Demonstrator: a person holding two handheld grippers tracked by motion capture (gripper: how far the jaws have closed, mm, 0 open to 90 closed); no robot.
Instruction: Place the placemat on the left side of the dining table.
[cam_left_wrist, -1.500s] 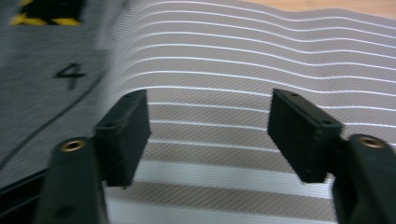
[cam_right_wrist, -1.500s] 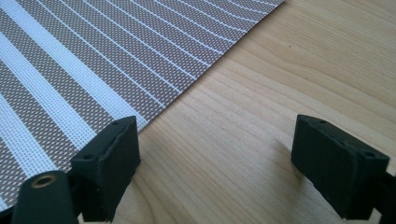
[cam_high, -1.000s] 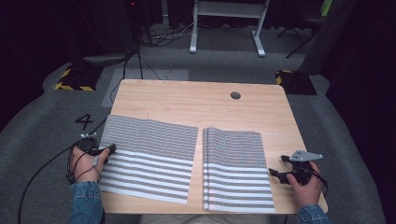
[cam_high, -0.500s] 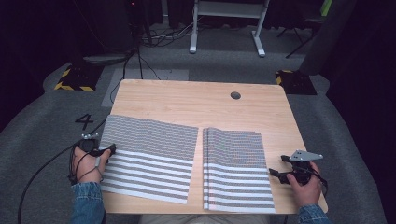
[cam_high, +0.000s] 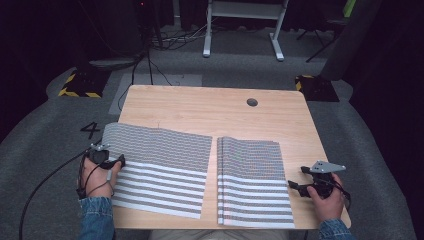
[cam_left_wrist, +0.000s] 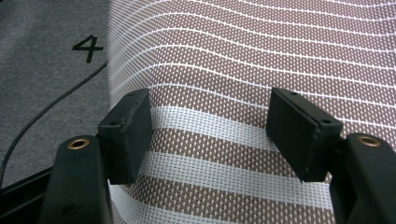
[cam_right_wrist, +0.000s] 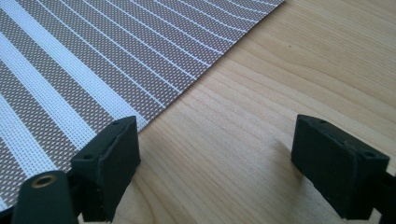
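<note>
Fingers of the left gripper (cam_left_wrist: 210, 135), just narrowing, gape over the mat (cam_high: 160, 170) at lower left, the right gripper (cam_right_wrist: 215, 163) gapes over bare table (cam_high: 200, 105) beside the folded mat (cam_high: 252, 185) at lower right, so one fold looks done and one remains.

The desk (cam_high: 200, 102) was a light wooden top with rounded corners and a small round hole (cam_high: 252, 102) near its far right. Two striped woven mats lay flat on its near half, side by side with a narrow strip of bare wood between them. The left mat (cam_high: 160, 170) was the wider one and reached past the desk's left edge; the right mat (cam_high: 252, 182) was narrower, looked folded double, and left bare wood to its right. The far half of the desk carried nothing else.
</note>
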